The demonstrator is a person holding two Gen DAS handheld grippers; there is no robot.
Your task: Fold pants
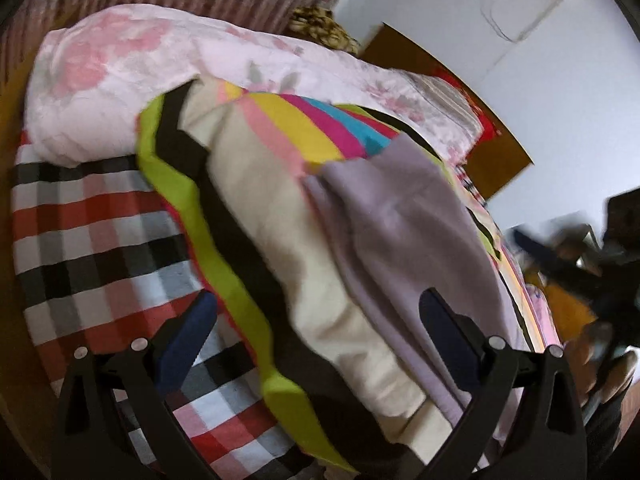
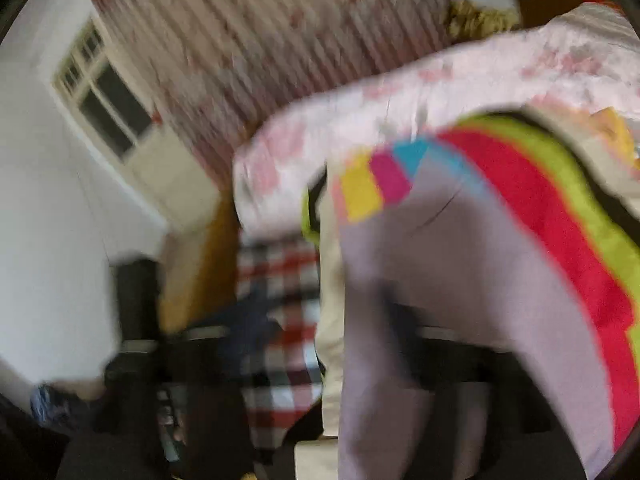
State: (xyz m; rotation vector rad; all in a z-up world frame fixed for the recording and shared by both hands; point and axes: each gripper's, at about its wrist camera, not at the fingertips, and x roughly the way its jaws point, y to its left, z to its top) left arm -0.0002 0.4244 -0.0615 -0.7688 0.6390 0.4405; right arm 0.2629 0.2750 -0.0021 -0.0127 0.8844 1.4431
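Note:
The lilac pants (image 1: pixel 404 216) lie on a cream and rainbow-striped blanket (image 1: pixel 280 216) on the bed. My left gripper (image 1: pixel 316 320) is open above the blanket, its blue pads (image 1: pixel 188 340) wide apart, with the pants' near edge by the right pad. In the blurred right wrist view the pants (image 2: pixel 460 280) fill the centre and drape over my right gripper (image 2: pixel 328 320). One blue finger (image 2: pixel 248 320) shows at the left; the other is hidden under the cloth. The right gripper also shows in the left wrist view (image 1: pixel 560 256), blurred.
A red, black and white checked sheet (image 1: pixel 92 224) covers the bed at the left. A pink floral quilt (image 1: pixel 140 76) is bunched at the back. A wooden headboard (image 1: pixel 492 136) and white wall stand at the right. A window (image 2: pixel 100 96) shows at the left.

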